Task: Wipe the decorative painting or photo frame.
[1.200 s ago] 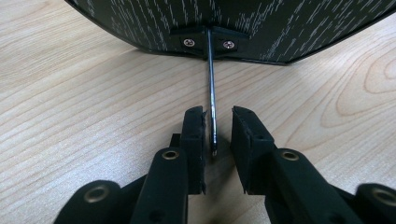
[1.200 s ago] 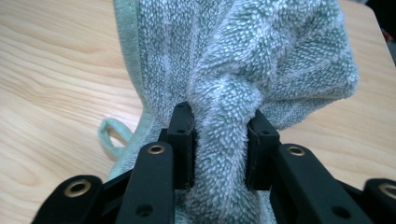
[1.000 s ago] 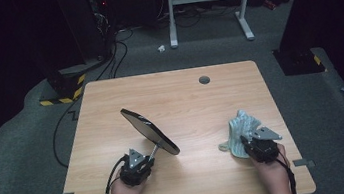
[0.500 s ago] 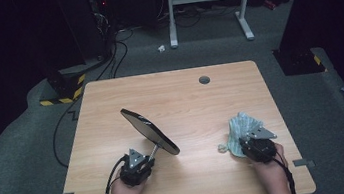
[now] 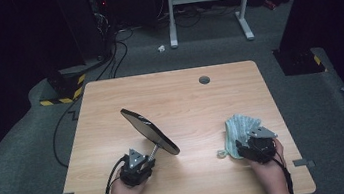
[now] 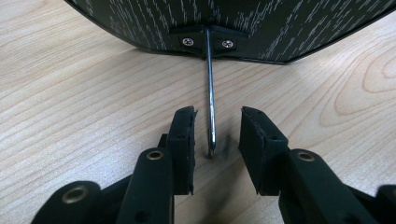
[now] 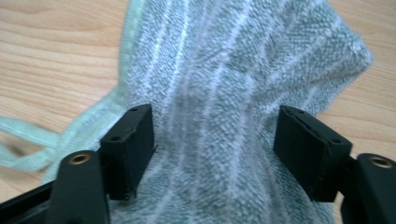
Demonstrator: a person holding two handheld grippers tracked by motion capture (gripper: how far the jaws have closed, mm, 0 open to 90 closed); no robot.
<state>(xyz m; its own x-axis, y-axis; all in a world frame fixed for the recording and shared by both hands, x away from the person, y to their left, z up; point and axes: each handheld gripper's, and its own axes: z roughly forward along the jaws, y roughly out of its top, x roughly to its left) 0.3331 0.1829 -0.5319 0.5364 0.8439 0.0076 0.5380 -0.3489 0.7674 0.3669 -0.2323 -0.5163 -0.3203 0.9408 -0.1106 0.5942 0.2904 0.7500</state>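
An oval black mirror (image 5: 149, 131) stands tilted on the wooden table (image 5: 185, 95), propped by a thin metal rod (image 6: 210, 84) screwed to its patterned back (image 6: 243, 21). My left gripper (image 5: 147, 160) (image 6: 217, 119) is open, and the rod passes between its jaws with a gap on each side. A pale green striped cloth (image 5: 237, 127) (image 7: 233, 70) lies bunched at the right. Around a raised fold of it my right gripper (image 5: 242, 142) (image 7: 215, 121) is open, jaws wide apart.
A round grommet hole (image 5: 204, 79) sits near the table's far edge. Beyond the table are dark carpet, cables (image 5: 117, 43) and a white frame's legs (image 5: 208, 1). A yellow-black striped block (image 5: 61, 96) lies on the floor at the left.
The cloth looks slightly more gathered in front of my right gripper. The left gripper and the mirror have not moved.
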